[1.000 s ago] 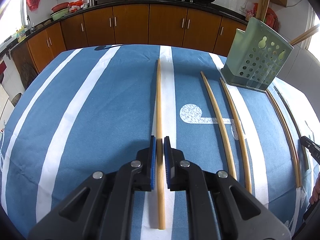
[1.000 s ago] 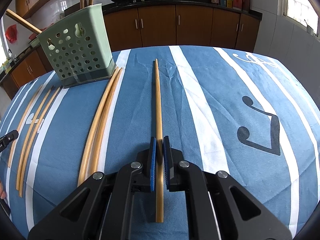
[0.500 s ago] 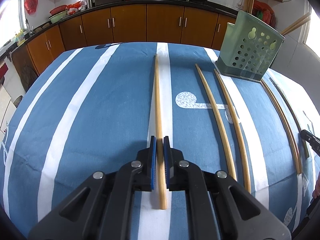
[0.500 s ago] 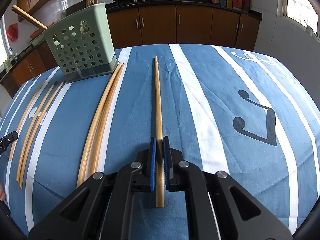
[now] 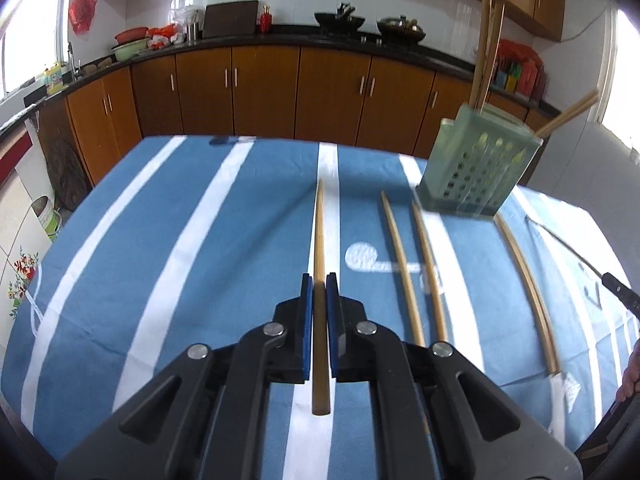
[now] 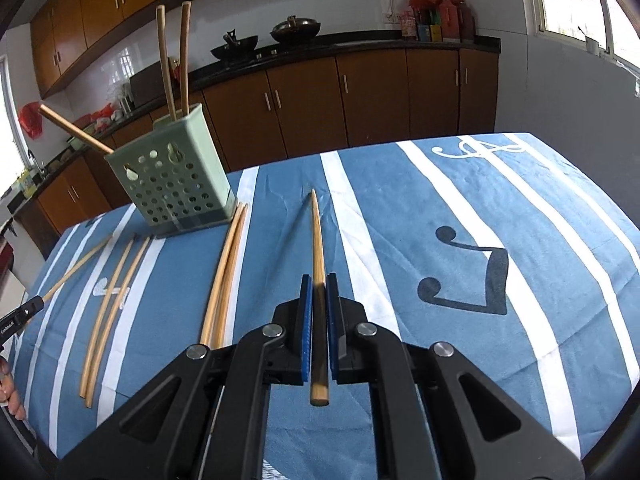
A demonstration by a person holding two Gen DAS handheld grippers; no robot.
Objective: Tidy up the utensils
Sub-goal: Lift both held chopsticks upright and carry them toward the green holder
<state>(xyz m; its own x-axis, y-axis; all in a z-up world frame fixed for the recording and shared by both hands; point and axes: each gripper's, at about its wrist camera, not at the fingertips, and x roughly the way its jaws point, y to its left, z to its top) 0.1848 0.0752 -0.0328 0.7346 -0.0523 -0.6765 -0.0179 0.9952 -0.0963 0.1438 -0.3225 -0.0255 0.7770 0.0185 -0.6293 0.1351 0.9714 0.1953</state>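
My left gripper [image 5: 319, 280] is shut on a wooden chopstick [image 5: 319, 236] and holds it raised over the blue striped tablecloth [image 5: 180, 240]. My right gripper [image 6: 319, 280] is shut on another wooden chopstick [image 6: 317, 236], also raised off the cloth. A green perforated utensil holder [image 5: 478, 168] stands at the far right in the left wrist view and at the far left in the right wrist view [image 6: 172, 184]. It holds three chopsticks [image 6: 174, 60]. Several more chopsticks lie on the cloth [image 5: 404, 264] [image 6: 226, 268].
Brown kitchen cabinets [image 5: 280, 92] with a black counter run behind the table. The table's far edge lies just past the holder. The tip of the other gripper shows at the right edge [image 5: 618, 292] and at the left edge [image 6: 20, 314].
Both grippers have lifted their chopsticks off the cloth and tilted up. The view now shows more of the cabinets, and the holder looks farther away.
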